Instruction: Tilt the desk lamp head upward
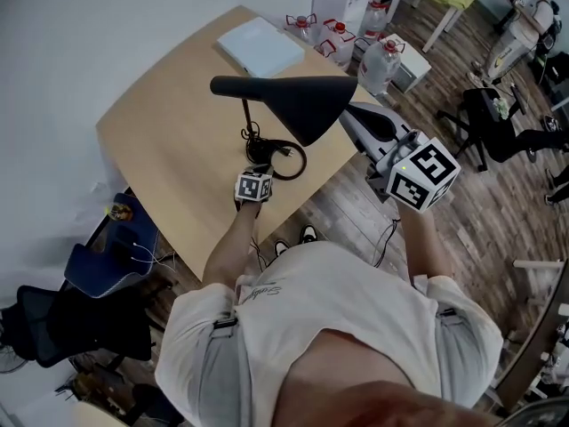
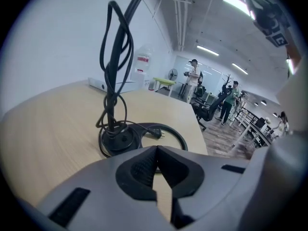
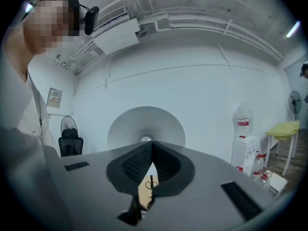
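A black desk lamp stands on the pale wood table (image 1: pixel 169 140). Its cone head (image 1: pixel 302 100) lies roughly level, with the wide mouth facing my right gripper (image 1: pixel 354 118). That gripper is shut, its tips at the lower rim of the shade. In the right gripper view the shade's pale inside (image 3: pixel 144 121) and bulb (image 3: pixel 146 139) sit just above the closed jaws. The thin stem (image 1: pixel 246 121) drops to the round base (image 1: pixel 265 153), where the cord is coiled. My left gripper (image 1: pixel 258 171) is shut, empty, right at the near side of the base (image 2: pixel 115 139).
A flat white box (image 1: pixel 260 45) lies at the table's far end. Water bottles (image 1: pixel 382 60) and a white cabinet stand beyond the far corner. An office chair (image 1: pixel 484 114) and people are on the right, a blue chair (image 1: pixel 107 261) on the left.
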Action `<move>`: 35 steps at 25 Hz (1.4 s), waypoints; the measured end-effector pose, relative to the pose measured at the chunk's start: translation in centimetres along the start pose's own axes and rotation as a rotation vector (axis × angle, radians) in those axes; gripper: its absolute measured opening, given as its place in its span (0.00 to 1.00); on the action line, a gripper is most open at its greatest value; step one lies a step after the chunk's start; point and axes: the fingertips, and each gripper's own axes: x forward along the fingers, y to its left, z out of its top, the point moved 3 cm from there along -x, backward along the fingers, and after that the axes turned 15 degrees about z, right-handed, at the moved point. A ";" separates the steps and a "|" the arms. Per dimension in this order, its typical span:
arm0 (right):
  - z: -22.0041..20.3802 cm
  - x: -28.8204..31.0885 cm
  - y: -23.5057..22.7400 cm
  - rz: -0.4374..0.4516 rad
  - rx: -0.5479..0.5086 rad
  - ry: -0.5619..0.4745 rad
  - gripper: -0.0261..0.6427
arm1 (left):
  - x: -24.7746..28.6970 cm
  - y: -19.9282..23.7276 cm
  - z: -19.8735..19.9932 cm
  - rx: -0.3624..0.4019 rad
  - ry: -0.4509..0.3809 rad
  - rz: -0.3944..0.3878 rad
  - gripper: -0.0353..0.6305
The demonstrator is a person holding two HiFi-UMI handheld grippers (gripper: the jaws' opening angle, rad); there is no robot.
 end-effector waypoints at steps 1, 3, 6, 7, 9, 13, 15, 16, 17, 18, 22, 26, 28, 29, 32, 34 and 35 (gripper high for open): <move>-0.5 -0.3 -0.1 -0.010 0.007 0.001 0.03 | -0.9 0.1 0.6 -0.005 -0.023 0.008 0.08; -1.9 -0.9 -0.2 -0.040 0.005 0.021 0.03 | -2.7 -0.2 1.8 -0.011 -0.073 0.016 0.08; -5.0 -1.2 -0.1 -0.074 0.011 0.077 0.03 | -5.8 -0.9 3.7 0.004 -0.160 0.020 0.08; -6.4 -1.1 0.1 -0.077 0.029 0.096 0.03 | -7.0 -1.1 4.4 0.011 -0.190 0.021 0.08; -9.3 -0.9 0.5 -0.086 0.069 0.131 0.03 | -9.6 -1.5 5.8 0.022 -0.246 0.019 0.08; -13.6 -0.4 2.0 -0.105 0.020 0.127 0.03 | -14.7 -2.3 8.3 0.029 -0.348 0.003 0.08; -14.9 0.1 2.9 -0.106 -0.001 0.111 0.03 | -17.1 -2.5 8.9 0.031 -0.390 -0.003 0.08; -15.2 0.3 3.2 -0.107 0.008 0.100 0.03 | -18.2 -2.6 9.2 0.031 -0.412 -0.001 0.08; -15.4 0.4 3.4 -0.111 0.019 0.088 0.03 | -19.1 -2.6 9.6 0.030 -0.435 0.004 0.08; -15.4 0.4 3.6 -0.118 0.024 0.074 0.03 | -20.0 -2.6 10.0 0.031 -0.456 0.011 0.08; -14.5 0.3 3.8 -0.166 -0.011 0.024 0.03 | -23.0 -2.6 11.2 0.029 -0.535 0.019 0.08; -15.0 0.1 4.2 -0.197 -0.040 0.017 0.03 | -25.2 -3.2 11.6 0.038 -0.611 0.016 0.08; -15.8 0.4 4.8 -0.189 -0.032 0.028 0.03 | -26.1 -3.4 11.5 0.052 -0.630 0.026 0.08; -16.1 0.6 5.2 -0.184 -0.032 0.035 0.03 | -26.4 -3.5 11.4 0.055 -0.636 0.031 0.08; -16.6 1.5 6.0 -0.183 -0.053 0.049 0.03 | -27.1 -3.1 11.2 0.055 -0.652 0.039 0.08; -16.9 2.1 6.7 -0.184 -0.065 0.054 0.03 | -27.4 -2.7 10.6 0.055 -0.654 0.043 0.08; -17.1 2.3 7.1 -0.181 -0.071 0.059 0.03 | -27.6 -2.6 10.3 0.059 -0.655 0.047 0.08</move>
